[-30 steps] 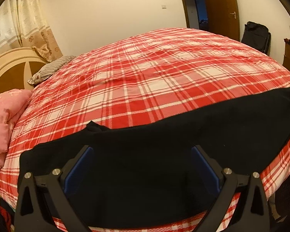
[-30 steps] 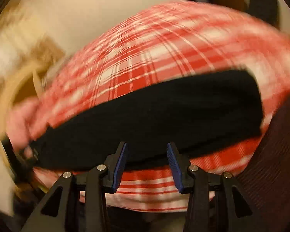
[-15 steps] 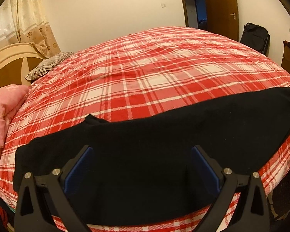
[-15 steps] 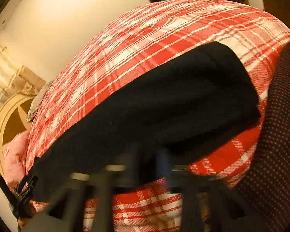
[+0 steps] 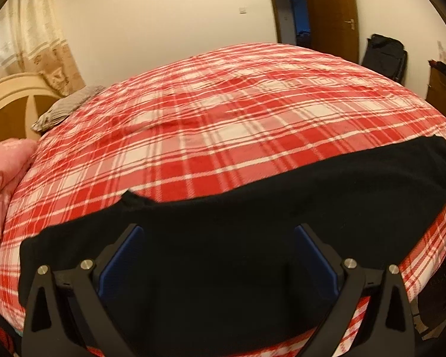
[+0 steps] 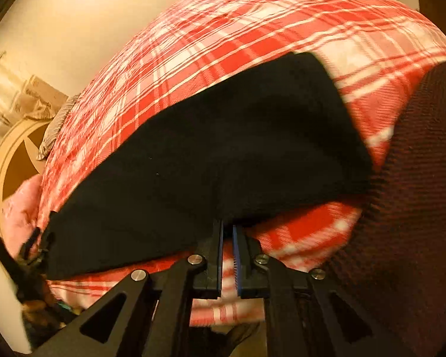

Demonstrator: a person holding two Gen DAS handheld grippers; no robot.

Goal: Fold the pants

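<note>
In the left wrist view, the black fleece pants [image 5: 252, 232] lie flat in a long band across the near edge of the bed with the red-and-white plaid cover [image 5: 223, 113], one end near the pink quilt [image 5: 3, 178] and the other reaching toward the right side. The left gripper [image 5: 217, 255] hangs over the middle of the cloth with its blue-padded fingers [image 5: 119, 261] spread wide, nothing pinched. To do this step well, I judge it should drop to the near hem and take both layers before any lift. The only marking is a red ornament on the brown wooden door [image 5: 331, 6], too small to read. In the right wrist view, the right gripper [image 6: 227, 226] has its fingers drawn almost together right at the near edge of the pants [image 6: 223, 154], apparently pinching the hem; they have just closed there. The bite looks shallow, so a slow, level lift would keep the cloth from slipping. No writing is legible here.
</note>
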